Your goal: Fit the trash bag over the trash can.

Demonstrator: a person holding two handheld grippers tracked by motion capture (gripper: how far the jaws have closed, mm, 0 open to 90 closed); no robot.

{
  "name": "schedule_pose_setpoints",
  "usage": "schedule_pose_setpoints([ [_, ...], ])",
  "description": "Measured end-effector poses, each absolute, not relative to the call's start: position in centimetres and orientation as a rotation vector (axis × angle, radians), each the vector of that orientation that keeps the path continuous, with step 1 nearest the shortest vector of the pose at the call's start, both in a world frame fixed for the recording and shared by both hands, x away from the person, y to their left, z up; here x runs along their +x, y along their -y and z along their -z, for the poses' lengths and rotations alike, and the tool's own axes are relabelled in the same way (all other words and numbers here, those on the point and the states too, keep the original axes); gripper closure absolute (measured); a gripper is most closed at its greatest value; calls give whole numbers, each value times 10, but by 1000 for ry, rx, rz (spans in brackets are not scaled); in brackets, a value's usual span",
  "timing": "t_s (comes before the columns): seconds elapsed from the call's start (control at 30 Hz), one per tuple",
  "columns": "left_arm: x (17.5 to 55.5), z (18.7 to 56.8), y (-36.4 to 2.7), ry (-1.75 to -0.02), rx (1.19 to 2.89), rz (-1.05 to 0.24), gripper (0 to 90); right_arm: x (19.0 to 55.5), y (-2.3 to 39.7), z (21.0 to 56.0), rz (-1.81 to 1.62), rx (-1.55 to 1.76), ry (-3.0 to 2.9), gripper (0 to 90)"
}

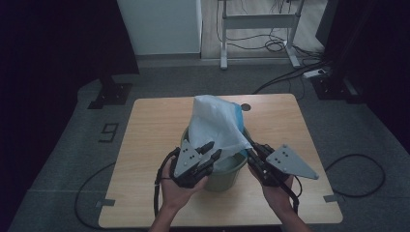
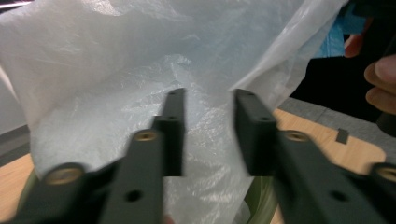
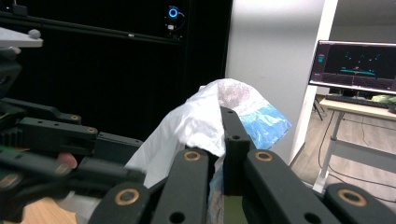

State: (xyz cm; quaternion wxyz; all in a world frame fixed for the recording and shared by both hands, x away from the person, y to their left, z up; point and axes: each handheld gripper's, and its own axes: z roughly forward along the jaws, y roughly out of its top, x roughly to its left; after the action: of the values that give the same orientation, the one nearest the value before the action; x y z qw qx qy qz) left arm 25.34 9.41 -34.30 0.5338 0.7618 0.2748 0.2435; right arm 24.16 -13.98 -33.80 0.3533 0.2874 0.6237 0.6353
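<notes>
Left claw (image 1: 211, 151): held at the near-left rim of the bin; its jaws stand apart with the white bag (image 2: 140, 70) film between them, not yet pinched, so it is counted as released
White bag (image 1: 212, 123): seated in the green bin (image 1: 225, 175) at the middle of the desk (image 1: 154, 145), its top pulled up into a peak
Handling: judged very light, limp and slippery; thin film that is easily torn, so the edge is best gathered into a fold near the rim and pinched there
Right claw (image 3: 223, 140): clenched on the white bag's edge at the right side of the bin
</notes>
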Motion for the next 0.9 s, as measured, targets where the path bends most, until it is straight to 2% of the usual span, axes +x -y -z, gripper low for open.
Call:
schedule_pose_setpoints([
  [0.13, 257, 343, -106, -657, 1768, -521, 863, 241, 143, 339, -1644, 743, -1621, 851],
  [0.27, 256, 343, -113, -663, 1728, -515, 899, 241, 143, 342, -1637, 746, -1639, 810],
  [0.5, 255, 342, -132, -715, 1632, -511, 900, 244, 135, 355, -1581, 804, -1696, 529],
  [0.63, 256, 341, -144, -739, 1597, -516, 900, 246, 133, 363, -1557, 835, -1709, 476],
  [0.8, 254, 342, -155, -753, 1573, -521, 900, 245, 132, 369, -1524, 846, -1714, 549],
  [0.9, 252, 344, -161, -758, 1563, -516, 900, 246, 136, 370, -1535, 837, -1729, 718],
])
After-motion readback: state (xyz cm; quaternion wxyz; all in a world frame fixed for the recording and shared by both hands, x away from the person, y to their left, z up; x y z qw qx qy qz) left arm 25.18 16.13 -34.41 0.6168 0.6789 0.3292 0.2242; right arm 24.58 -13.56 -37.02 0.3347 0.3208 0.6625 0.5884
